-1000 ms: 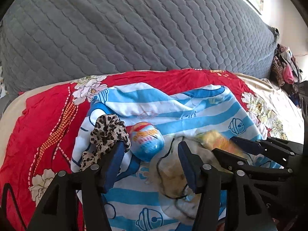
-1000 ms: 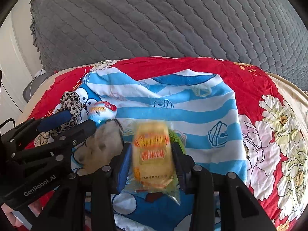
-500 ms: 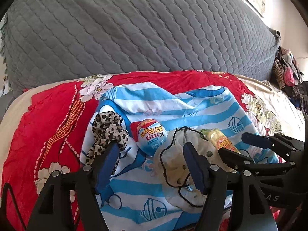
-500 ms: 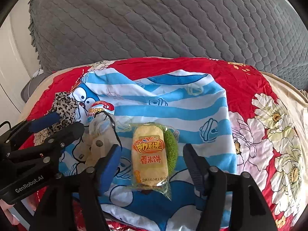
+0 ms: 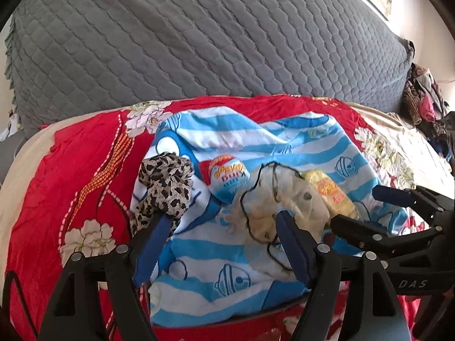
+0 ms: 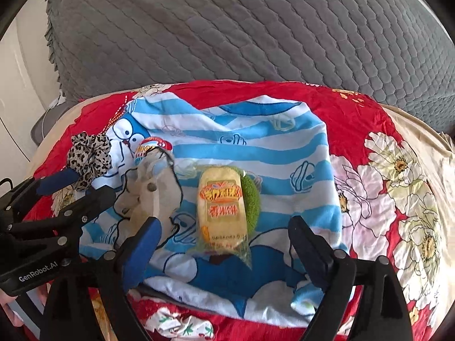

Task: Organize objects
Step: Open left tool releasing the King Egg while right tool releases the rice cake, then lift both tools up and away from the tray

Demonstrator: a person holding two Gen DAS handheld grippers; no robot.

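A blue-and-white striped cartoon cloth point(image 6: 256, 147) lies on a red flowered sheet. On it sit a yellow snack packet point(image 6: 223, 207), with a green round thing point(image 6: 251, 199) under its right side, a clear pouch with black trim point(image 6: 150, 196), a blue egg-shaped toy point(image 5: 229, 179) and a leopard-print scrunchie point(image 5: 166, 184). My right gripper point(image 6: 224, 244) is open, its fingers either side of the packet's near end, not touching it. My left gripper point(image 5: 219, 241) is open, near the scrunchie and pouch. The cloth point(image 5: 256, 142), packet point(image 5: 331, 191) and pouch point(image 5: 278, 201) also show in the left wrist view.
A grey quilted cushion point(image 6: 256, 28) rises behind the sheet point(image 6: 355, 108). A heap of clothes point(image 5: 423, 105) lies at the far right. A small patterned cloth point(image 6: 182, 324) lies at the sheet's near edge.
My right gripper opened and let go of the snack packet, which now lies on the cloth. Both grippers drew back toward me.
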